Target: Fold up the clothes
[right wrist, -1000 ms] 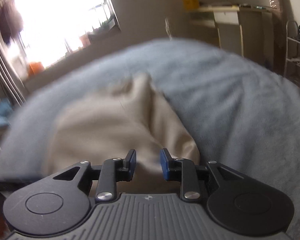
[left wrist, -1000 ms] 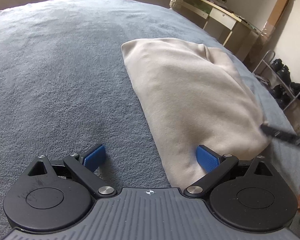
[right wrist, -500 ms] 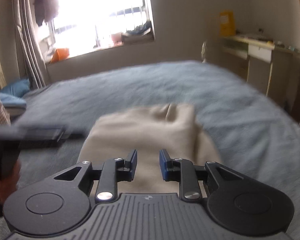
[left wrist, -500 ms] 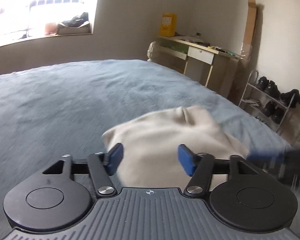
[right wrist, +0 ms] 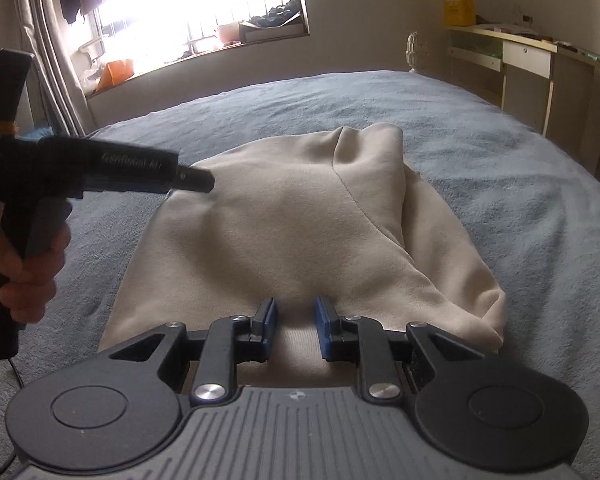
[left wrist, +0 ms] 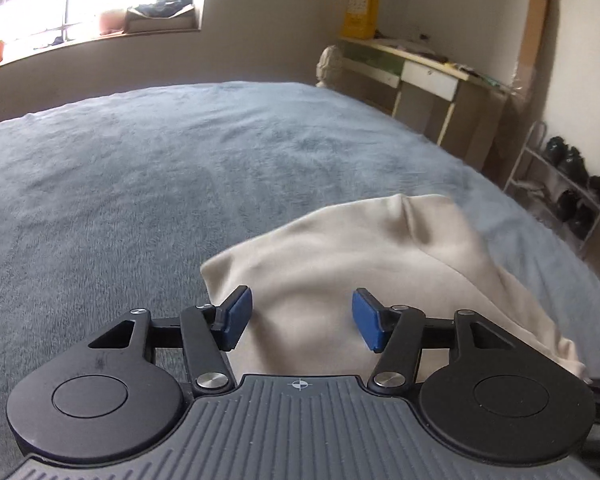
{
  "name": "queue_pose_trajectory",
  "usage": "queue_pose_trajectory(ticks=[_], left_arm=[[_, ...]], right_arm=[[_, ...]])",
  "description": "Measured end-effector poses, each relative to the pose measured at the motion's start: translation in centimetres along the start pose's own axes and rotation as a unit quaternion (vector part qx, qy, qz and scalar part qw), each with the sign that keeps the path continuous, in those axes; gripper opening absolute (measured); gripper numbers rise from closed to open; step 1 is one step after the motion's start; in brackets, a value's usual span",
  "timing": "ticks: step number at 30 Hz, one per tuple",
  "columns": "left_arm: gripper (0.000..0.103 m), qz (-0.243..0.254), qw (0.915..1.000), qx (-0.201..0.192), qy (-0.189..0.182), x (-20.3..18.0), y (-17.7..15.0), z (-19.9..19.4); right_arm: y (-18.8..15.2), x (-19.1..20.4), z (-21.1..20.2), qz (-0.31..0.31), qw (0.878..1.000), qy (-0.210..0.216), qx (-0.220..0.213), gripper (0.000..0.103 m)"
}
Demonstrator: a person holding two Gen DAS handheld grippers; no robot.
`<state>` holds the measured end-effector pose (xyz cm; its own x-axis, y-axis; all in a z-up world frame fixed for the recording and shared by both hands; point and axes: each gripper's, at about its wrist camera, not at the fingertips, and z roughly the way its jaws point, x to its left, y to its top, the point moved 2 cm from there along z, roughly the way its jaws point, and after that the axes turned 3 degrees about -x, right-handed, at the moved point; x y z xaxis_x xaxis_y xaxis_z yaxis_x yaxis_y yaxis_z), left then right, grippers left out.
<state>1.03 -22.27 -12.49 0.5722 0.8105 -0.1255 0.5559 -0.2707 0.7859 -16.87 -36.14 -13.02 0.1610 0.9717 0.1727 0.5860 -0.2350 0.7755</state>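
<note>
A beige folded garment lies on the blue-grey bed blanket, with a fold ridge near its far end. My left gripper hovers over the garment's near left part. Its jaws are half apart and opening, and no cloth is pinched between the blue pads. My right gripper is over the garment's near edge with only a narrow gap between its pads. Cloth shows beyond that gap, not gripped. In the right wrist view a hand holds the left gripper above the garment's far left corner.
A desk with a yellow box stands past the bed at the back right. A shoe rack is at the right. A bright window and a curtain lie behind the bed.
Both cameras tipped up from looking down at the bed to a more level view. The left jaws narrowed from wide apart and shifted onto the garment. The right gap stayed narrow.
</note>
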Motion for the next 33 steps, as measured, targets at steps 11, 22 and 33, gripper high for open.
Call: queue_pose_trajectory(ticks=[11, 22, 33], left_arm=[[0.075, -0.025, 0.9973, 0.057, 0.039, 0.0, 0.8, 2.0], [0.075, -0.021, 0.9957, 0.073, 0.053, -0.4, 1.1, 2.2], [0.076, -0.008, 0.9954, 0.074, 0.06, -0.8, 1.1, 2.4]], right_arm=[[4.8, -2.0, 2.3, 0.029, 1.0, -0.007, -0.006, 0.024], [9.4, -3.1, 4.5, 0.075, 0.997, 0.002, -0.014, 0.024], [9.6, -4.1, 11.4, 0.054, 0.997, -0.037, 0.028, 0.024]])
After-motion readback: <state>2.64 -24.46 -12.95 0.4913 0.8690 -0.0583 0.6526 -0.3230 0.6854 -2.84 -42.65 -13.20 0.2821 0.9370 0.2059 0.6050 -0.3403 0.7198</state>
